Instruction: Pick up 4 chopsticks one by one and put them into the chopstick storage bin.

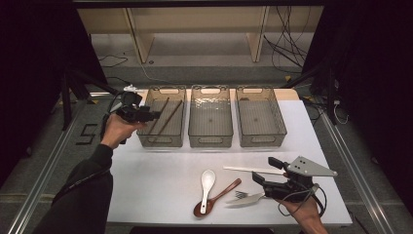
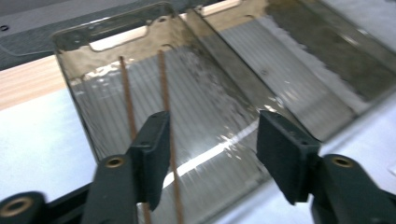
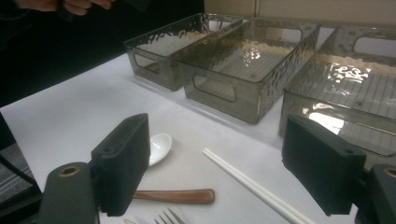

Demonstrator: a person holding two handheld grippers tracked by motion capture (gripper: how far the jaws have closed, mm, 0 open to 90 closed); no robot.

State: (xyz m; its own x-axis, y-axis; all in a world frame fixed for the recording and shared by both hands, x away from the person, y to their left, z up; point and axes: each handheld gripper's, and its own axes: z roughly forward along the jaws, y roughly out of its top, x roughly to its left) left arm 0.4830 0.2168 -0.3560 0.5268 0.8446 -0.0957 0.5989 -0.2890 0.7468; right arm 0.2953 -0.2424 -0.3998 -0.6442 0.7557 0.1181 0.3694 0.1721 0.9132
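Two grippers were at work over the white table [image 1: 160, 175]. Close to the near edge, the right gripper [image 1: 260, 184] hung low with its jaws wide apart and nothing between them. Just under and beside it lay the loose things: a metal fork [image 1: 247, 197], a brown wooden spoon [image 1: 216, 197], a white soup spoon [image 1: 207, 184] and a pair of white chopsticks [image 1: 253, 169]. The two spoons crossed near their bowls. The fork lay nearest the jaws, so I thought it would be picked next. It looked hard, thin and a bit slippery, and it lay flat, so a grab across the middle of its handle seemed best. The white spoon looked like it could chip if dropped, and the white chopsticks looked light and easy to roll.

Farther back, three see-through bins stood side by side near the far edge. The middle bin [image 1: 210, 141] and the right bin [image 1: 261, 140] held nothing. The left bin [image 1: 161, 141] held two brown chopsticks [image 1: 163, 119], lying along its floor. The left gripper [image 1: 152, 115] hovered over that bin's left wall with its jaws spread and bare, right above the brown sticks.
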